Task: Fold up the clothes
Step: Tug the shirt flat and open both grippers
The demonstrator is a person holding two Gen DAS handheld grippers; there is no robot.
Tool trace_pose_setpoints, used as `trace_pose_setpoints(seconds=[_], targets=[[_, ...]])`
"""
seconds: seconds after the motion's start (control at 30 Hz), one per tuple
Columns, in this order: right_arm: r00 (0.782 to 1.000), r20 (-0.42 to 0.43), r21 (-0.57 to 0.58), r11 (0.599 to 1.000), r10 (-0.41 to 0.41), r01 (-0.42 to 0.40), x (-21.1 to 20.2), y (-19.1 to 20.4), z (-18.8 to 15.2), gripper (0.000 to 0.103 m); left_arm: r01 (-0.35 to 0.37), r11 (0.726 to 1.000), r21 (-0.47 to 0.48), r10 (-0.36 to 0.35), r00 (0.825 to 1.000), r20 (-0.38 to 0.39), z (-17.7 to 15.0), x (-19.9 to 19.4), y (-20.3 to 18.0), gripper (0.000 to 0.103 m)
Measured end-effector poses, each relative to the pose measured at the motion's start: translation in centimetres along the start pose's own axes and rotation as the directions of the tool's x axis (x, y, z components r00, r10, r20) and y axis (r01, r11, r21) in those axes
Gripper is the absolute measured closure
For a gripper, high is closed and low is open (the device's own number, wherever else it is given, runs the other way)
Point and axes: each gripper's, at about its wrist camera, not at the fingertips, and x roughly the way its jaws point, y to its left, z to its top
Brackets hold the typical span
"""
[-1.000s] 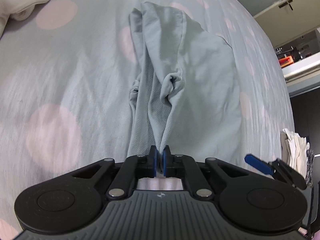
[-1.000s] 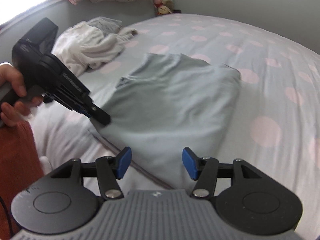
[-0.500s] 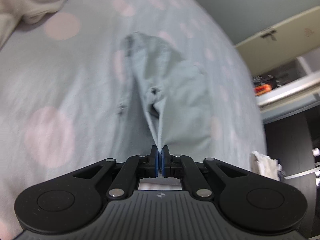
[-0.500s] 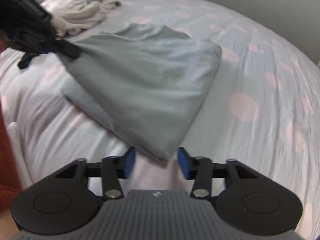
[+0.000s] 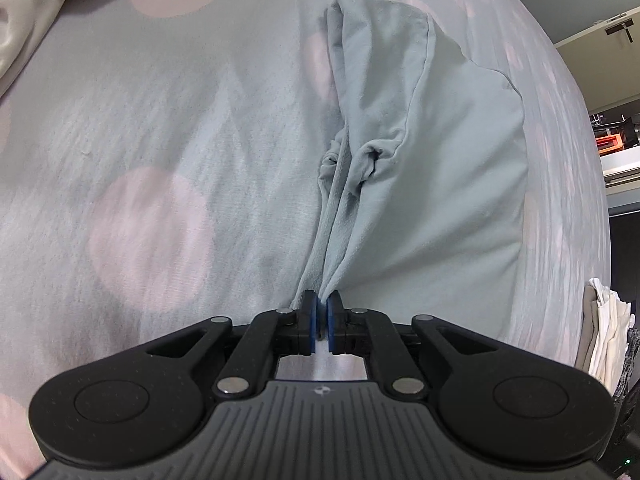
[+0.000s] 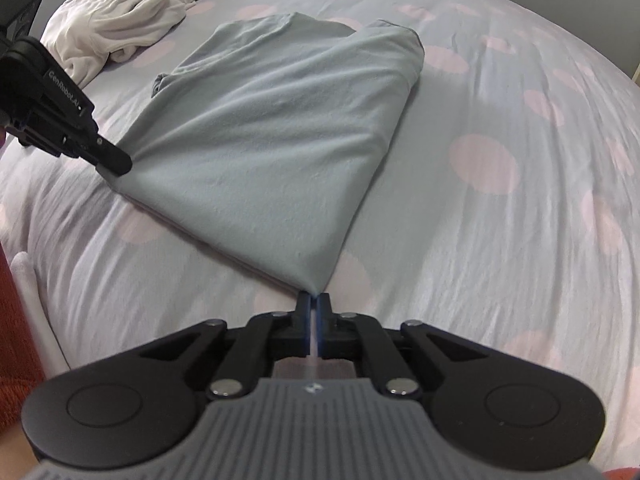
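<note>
A pale grey-blue garment [image 6: 280, 132] lies partly folded on the bed; it also shows in the left wrist view [image 5: 420, 160]. My left gripper [image 5: 321, 306] is shut on one near corner of the garment, with cloth bunched between its pads. It also shows in the right wrist view [image 6: 114, 164] at the garment's left corner. My right gripper [image 6: 314, 300] is shut on the other near corner. The near edge of the cloth is stretched between the two grippers.
The bed sheet [image 6: 500, 200] is pale with pink dots. A heap of white clothes [image 6: 120, 32] lies at the far left of the bed, also in the left wrist view [image 5: 36, 12]. A stack of folded cloth [image 5: 604, 340] stands beyond the bed's right edge.
My right gripper moved onto the garment's near corner and shut on it. My left gripper kept its hold and the cloth edge is now pulled taut between them.
</note>
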Motion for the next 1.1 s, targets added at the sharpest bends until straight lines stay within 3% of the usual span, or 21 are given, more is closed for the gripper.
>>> trace_pose_setpoints(seconds=[0.1,0.23,0.3,0.43,0.53,0.67,0.8,0.93,1.1], targets=[[1.0,0.023,0.011,1.0,0.012,-0.012,-0.7,-0.2,-0.1,0.099,-0.003,1.0,-0.005,0.003,1.0,0.019,-0.4,-1.1,0.0,0.086],[0.993,0.116,0.01,1.0,0.006,-0.007,-2.4,-0.2,-0.4,0.096,0.023,1.0,0.019,-0.025,0.989,0.144,-1.1,-4.1,-0.5,0.074],[0.989,0.149,0.023,1.0,0.016,-0.02,-2.8,-0.4,-0.3,0.091,0.054,0.998,0.021,-0.057,0.979,0.195,-1.0,-5.4,-0.6,0.052],[0.983,0.179,0.078,0.996,0.035,-0.05,-2.8,-1.2,0.4,0.078,0.08,0.997,-0.022,-0.071,0.958,0.277,0.5,-6.4,-0.8,0.051],[0.979,0.206,0.118,0.992,0.01,-0.035,-2.8,-1.8,1.3,0.078,0.015,1.0,-0.011,-0.011,0.951,0.309,2.6,-5.4,-2.2,0.051],[0.973,0.229,0.128,0.992,-0.033,0.003,-2.3,-2.4,2.9,0.078,-0.066,0.993,0.099,0.026,0.932,0.362,3.5,-3.4,-4.4,0.057],[0.976,0.213,0.109,0.994,-0.05,0.027,-0.6,-2.5,4.6,0.079,-0.103,0.985,0.137,0.051,0.94,0.337,4.1,-1.3,-4.3,0.057],[0.976,0.209,0.093,0.995,-0.061,0.042,1.4,-2.6,5.8,0.079,-0.106,0.986,0.131,0.067,0.959,0.276,4.2,0.7,-2.9,0.057],[0.988,0.152,0.1,0.995,-0.041,0.026,3.6,-2.8,5.4,0.078,-0.152,0.974,0.168,0.102,0.956,0.273,3.9,1.3,-3.4,0.057]])
